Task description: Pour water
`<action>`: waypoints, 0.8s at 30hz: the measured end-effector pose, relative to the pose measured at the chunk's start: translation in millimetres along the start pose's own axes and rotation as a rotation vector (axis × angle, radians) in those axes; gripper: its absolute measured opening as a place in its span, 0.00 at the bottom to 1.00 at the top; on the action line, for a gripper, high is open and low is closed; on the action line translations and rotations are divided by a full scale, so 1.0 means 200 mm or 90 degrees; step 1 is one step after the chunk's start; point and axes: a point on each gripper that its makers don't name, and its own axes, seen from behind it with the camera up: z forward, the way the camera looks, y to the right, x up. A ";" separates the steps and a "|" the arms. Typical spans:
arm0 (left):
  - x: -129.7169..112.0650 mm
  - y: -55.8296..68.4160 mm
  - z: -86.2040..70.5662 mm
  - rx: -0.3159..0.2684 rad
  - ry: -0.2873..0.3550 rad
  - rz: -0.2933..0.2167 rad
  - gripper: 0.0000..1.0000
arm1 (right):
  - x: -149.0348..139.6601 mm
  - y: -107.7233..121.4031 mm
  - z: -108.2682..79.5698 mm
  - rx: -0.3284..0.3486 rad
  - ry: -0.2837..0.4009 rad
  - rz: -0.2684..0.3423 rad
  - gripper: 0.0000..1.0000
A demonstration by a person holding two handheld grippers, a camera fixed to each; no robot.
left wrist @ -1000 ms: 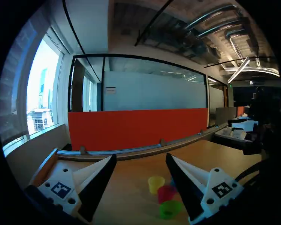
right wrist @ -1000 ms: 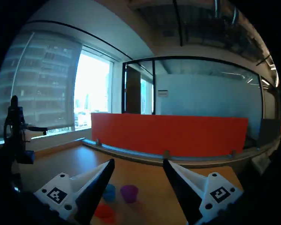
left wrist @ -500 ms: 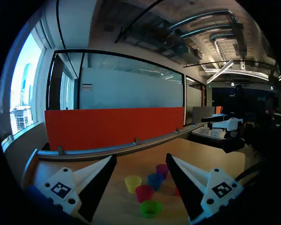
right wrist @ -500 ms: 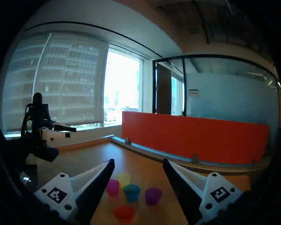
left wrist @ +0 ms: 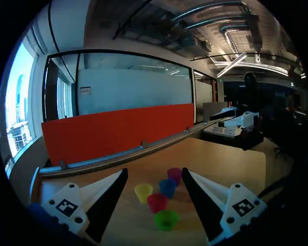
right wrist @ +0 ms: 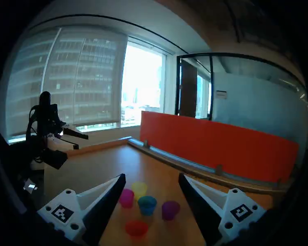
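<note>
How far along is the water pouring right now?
Done: nothing visible; the small green plastic cup and blue plastic cup stand untouched on the wooden table. In hand: nothing; left gripper and right gripper are open. Left: grasping, pouring.

Before me, a wooden bench runs to a far orange partition. A glass wall stands behind it, a bright window left, ceiling pipes overhead.

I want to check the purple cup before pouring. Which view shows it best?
The right gripper view: the purple cup stands clear of its neighbours, rim and wall whole. The left gripper view has the cup at the back of the group, its base hidden behind the blue cup.
</note>
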 end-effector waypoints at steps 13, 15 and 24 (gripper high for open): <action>-0.17 0.04 0.05 -0.034 -0.053 0.004 0.98 | -0.07 -0.05 0.08 0.033 -0.058 -0.007 1.00; -0.19 0.05 0.05 -0.039 -0.058 0.004 0.98 | -0.09 -0.06 0.10 0.038 -0.067 -0.012 1.00; -0.27 0.06 0.07 -0.053 -0.085 0.024 0.98 | -0.17 -0.06 0.16 0.050 -0.097 -0.026 1.00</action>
